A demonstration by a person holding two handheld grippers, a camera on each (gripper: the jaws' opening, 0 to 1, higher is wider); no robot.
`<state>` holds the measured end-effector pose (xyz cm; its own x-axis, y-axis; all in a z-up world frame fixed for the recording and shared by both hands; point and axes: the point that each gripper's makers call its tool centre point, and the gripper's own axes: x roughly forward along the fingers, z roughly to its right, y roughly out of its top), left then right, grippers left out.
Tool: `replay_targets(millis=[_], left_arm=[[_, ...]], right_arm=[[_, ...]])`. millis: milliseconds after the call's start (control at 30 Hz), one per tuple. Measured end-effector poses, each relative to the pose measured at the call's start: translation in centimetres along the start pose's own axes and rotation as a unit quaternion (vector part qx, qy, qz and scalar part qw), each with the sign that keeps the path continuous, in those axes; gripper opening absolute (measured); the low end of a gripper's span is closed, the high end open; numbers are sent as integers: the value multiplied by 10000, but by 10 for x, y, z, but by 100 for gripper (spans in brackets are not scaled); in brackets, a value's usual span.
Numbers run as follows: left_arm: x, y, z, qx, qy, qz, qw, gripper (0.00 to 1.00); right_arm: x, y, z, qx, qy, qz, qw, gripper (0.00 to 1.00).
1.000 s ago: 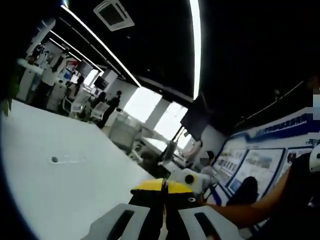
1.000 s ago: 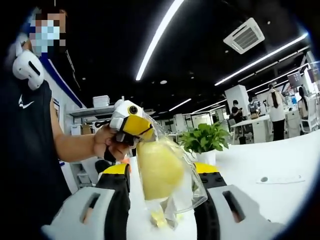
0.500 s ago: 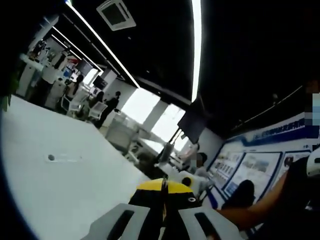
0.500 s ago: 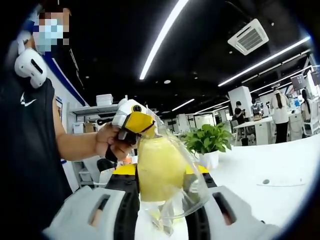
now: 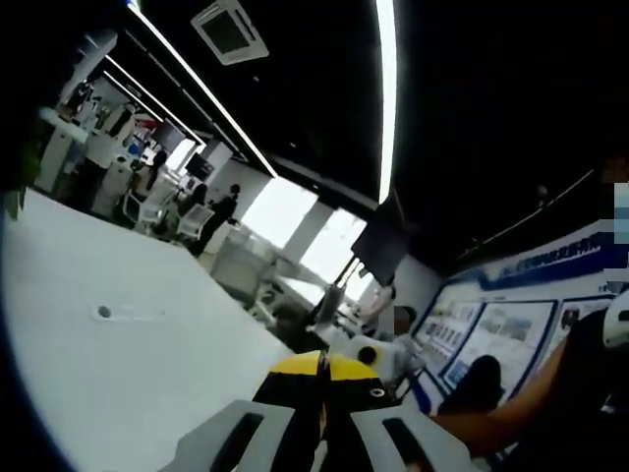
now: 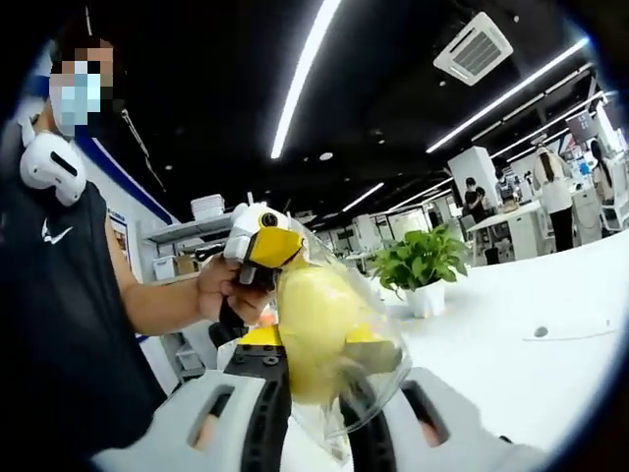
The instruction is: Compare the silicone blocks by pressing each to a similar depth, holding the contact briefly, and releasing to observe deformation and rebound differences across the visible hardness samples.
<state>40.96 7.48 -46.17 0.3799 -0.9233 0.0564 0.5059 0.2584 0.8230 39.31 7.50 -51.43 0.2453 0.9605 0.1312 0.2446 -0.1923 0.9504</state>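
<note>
Right gripper (image 6: 313, 413) jaws clamped on bagged yellow block (image 6: 313, 334); left gripper (image 5: 319, 418) jaws together. Risk: slick bag (image 6: 378, 369) slipping, skewing depth.

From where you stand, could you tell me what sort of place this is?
Probably an open-plan office or showroom: long white tables, strip ceiling lights, a potted plant, display posters, and people at desks.

silicone block (image 6: 313, 334): pale yellow, matt, soft-looking
bag (image 6: 378, 379): clear plastic film, glossy, crinkled
right gripper (image 6: 313, 438): grey moulded plastic, matt
table (image 6: 511, 359): white, smooth
</note>
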Motion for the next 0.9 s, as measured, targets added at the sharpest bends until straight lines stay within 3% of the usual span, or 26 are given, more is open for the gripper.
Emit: replay_targets(millis=[433, 567, 633, 900], left_arm=[[-8, 6, 3, 304, -72, 174, 9994, 0], [-9, 7, 3, 259, -41, 169, 9995, 0], [-10, 7, 5, 505, -65, 181, 9985, 0], [-16, 3, 1, 617, -30, 67, 9981, 0]], right_arm=[[5, 4, -8, 344, -14, -304, 9989, 3], [7, 3, -11, 267, -2, -388, 9989, 1], [7, 4, -11, 307, -7, -420, 9986, 1], [11, -3, -13, 291, 5, -567, 9980, 1]])
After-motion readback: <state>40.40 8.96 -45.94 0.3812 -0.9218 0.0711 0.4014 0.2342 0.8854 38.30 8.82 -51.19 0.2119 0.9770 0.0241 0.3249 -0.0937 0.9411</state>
